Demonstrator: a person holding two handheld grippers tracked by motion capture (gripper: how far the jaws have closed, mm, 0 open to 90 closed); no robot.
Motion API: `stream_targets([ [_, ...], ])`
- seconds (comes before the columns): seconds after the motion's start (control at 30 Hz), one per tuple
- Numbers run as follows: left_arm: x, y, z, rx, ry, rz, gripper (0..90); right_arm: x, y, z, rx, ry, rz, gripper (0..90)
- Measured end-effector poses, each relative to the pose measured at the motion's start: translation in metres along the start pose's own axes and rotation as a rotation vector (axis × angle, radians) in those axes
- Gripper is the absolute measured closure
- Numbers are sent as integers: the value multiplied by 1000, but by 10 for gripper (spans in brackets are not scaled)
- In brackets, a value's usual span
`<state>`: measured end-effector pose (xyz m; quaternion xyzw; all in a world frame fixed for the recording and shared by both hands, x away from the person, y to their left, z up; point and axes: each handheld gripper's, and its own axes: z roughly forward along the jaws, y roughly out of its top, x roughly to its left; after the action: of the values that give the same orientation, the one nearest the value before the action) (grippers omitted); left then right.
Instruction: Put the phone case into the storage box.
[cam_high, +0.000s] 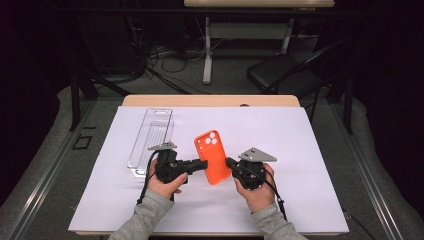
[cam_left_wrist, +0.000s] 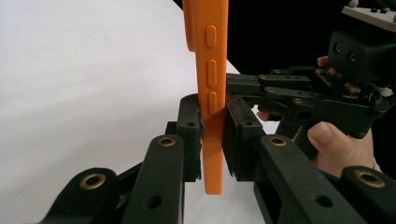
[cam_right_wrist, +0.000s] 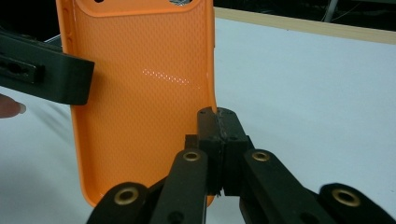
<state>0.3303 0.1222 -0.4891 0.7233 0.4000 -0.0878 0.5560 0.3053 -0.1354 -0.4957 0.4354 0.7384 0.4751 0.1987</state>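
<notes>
An orange phone case (cam_high: 212, 157) is held up off the white sheet between both grippers, camera cutouts at its far end. My left gripper (cam_high: 202, 164) is shut on its left long edge. In the left gripper view the pads clamp the case (cam_left_wrist: 212, 70) edge-on just below its side buttons, at the left gripper (cam_left_wrist: 213, 135). My right gripper (cam_high: 231, 162) is shut on the opposite edge. In the right gripper view the right gripper (cam_right_wrist: 217, 126) pinches the thin side wall, and the case's (cam_right_wrist: 140, 93) textured inside faces the camera.
A clear plastic tray (cam_high: 151, 140) lies on the white sheet (cam_high: 300, 150) to the left, just beyond the left hand. The wooden table edge (cam_high: 210, 100) runs along the back. A black chair (cam_high: 285, 72) and a desk leg stand on the floor behind.
</notes>
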Motion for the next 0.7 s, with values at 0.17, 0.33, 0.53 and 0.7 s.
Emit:
stream_targets([
  [0.17,1,0,0,-1,0,-8,785,0,0,0,-3,0,2,900],
  [0.33,1,-1,0,-2,-3,-21,789,0,0,0,-3,2,5,900],
  [0.53,2,-1,-1,-5,-13,-30,795,0,0,0,-4,3,5,900],
  [0.7,2,-1,0,-3,-13,-35,798,0,0,0,-4,3,1,900],
])
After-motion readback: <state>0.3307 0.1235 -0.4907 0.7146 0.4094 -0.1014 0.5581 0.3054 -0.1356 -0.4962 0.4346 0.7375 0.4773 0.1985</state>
